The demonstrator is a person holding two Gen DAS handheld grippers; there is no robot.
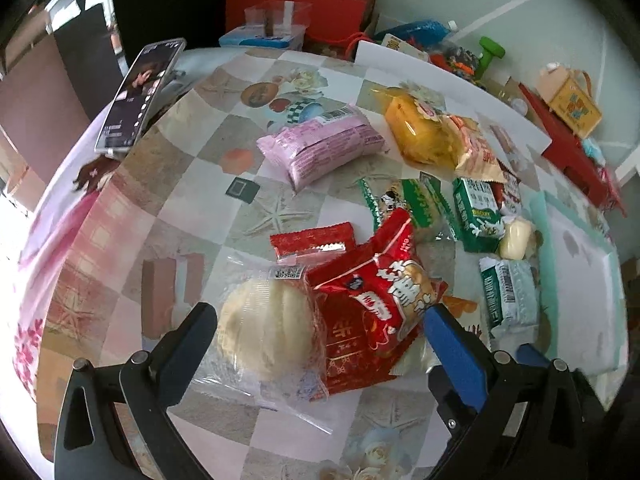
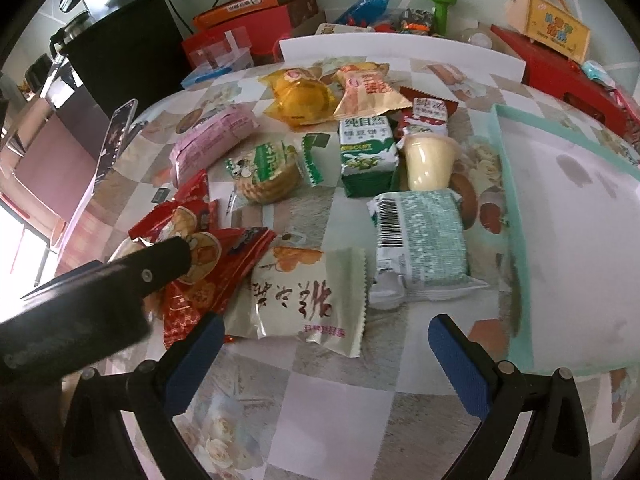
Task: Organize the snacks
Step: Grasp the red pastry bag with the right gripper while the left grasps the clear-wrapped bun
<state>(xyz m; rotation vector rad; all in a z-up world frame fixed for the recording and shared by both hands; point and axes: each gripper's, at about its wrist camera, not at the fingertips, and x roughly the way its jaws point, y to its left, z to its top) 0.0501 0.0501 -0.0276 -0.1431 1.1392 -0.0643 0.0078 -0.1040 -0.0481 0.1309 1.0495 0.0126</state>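
My left gripper (image 1: 320,336) is open and low over the table. Its fingers straddle a clear-wrapped pale round pastry (image 1: 264,332) and a crumpled red snack packet (image 1: 372,300) lying on top of another red packet (image 1: 312,242). My right gripper (image 2: 324,344) is open too, just behind a beige packet with dark lettering (image 2: 308,296). A black finger (image 2: 160,264) of the left gripper reaches over the red packets (image 2: 188,216) in the right wrist view. A teal-rimmed tray (image 2: 516,240) lies at the right with nothing in it.
Further out lie a pink packet (image 1: 320,144), a yellow cake packet (image 1: 420,132), an orange packet (image 2: 368,92), green-wrapped round biscuits (image 2: 268,176), a green biscuit box (image 2: 366,152), a pudding cup (image 2: 428,160) and a teal barcode packet (image 2: 424,240). A phone (image 1: 140,92) stands propped at the left edge.
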